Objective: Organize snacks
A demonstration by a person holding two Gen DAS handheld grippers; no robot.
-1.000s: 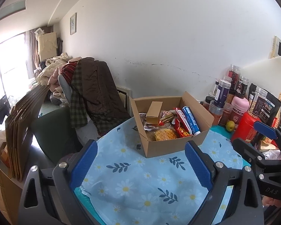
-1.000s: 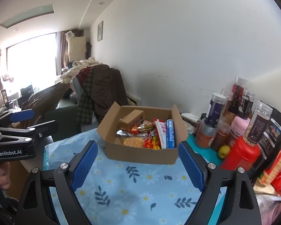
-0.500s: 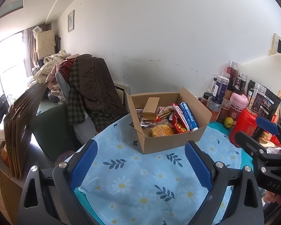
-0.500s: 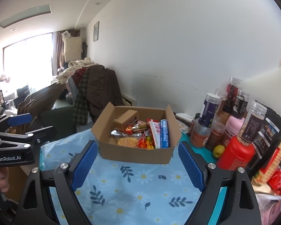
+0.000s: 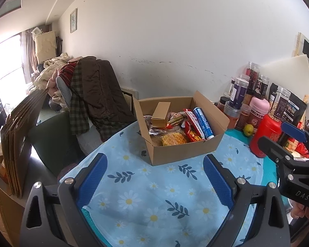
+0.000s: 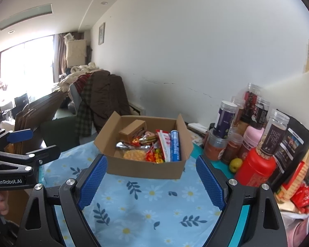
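1. The table (image 5: 134, 195) under its daisy-print cloth fills the lower half of both views. No loose snack shows on the bare cloth.
2. The cardboard box (image 5: 181, 150) sits open at centre frame in both views, flaps up, just left of the crowd of jars and bottles (image 6: 257, 140) at right.
3. Our left gripper (image 5: 154, 177) hangs low in its frame with fingers spread wide and nothing between them; our right gripper (image 6: 151, 180) is likewise released and empty, its blue pads framing the box's near wall.
4. The snacks (image 5: 181, 129) lie inside the box — a blue tube (image 5: 203, 122) along the right wall, red wrappers and a yellow wafer pack (image 5: 174, 139) in the middle, a small brown carton (image 5: 160, 114) tilted at upper left.
5. We judge this fits either a box filled and done, or a jumble awaiting sorting — the pictures don't settle which, so we name no move.
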